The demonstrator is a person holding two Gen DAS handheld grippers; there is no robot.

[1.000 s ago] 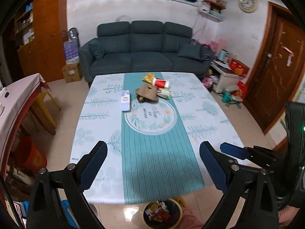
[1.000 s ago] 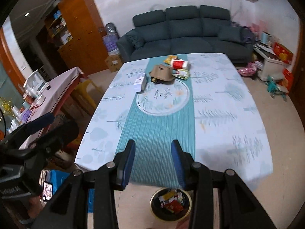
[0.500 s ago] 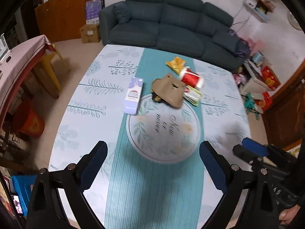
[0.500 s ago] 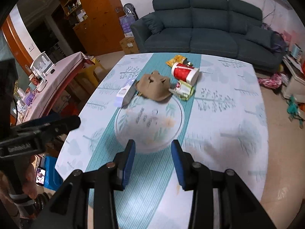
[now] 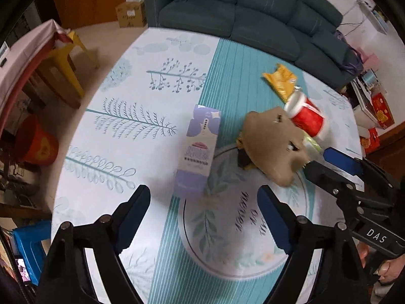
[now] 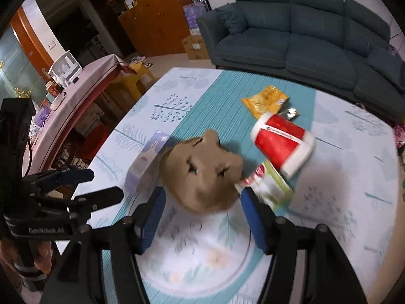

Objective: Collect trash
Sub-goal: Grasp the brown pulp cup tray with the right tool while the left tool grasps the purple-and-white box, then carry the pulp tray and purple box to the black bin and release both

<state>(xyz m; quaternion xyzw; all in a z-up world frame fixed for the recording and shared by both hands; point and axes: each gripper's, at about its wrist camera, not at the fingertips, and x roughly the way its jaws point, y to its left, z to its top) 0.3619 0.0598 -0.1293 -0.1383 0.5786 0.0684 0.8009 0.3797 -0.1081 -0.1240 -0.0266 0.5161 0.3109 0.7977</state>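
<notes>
Trash lies on the table's teal runner (image 5: 227, 71). In the left wrist view I see a purple carton (image 5: 200, 149), a crumpled brown paper bag (image 5: 273, 144), a red cup (image 5: 305, 116) on its side and a yellow wrapper (image 5: 279, 81). My left gripper (image 5: 202, 195) hangs just short of the carton's near end, jaws closing, nothing between the pads. My right gripper (image 6: 202, 195) is opening, its tips on either side of the brown bag's (image 6: 202, 172) near edge without pressing it. The red cup (image 6: 281, 144) and a green-white wrapper (image 6: 268, 187) lie to the bag's right.
A dark sofa (image 5: 253, 12) stands behind the table. To the left are a side table with a pink cloth (image 6: 83, 88), a yellow stool (image 5: 63, 60) and a red bucket (image 5: 38, 144). A cardboard box (image 5: 131, 15) sits by the wooden cabinet.
Both grippers have come forward over the table and dipped toward the trash pile. The right jaws have spread wider, the left slightly narrower. The floor bin has left view.
</notes>
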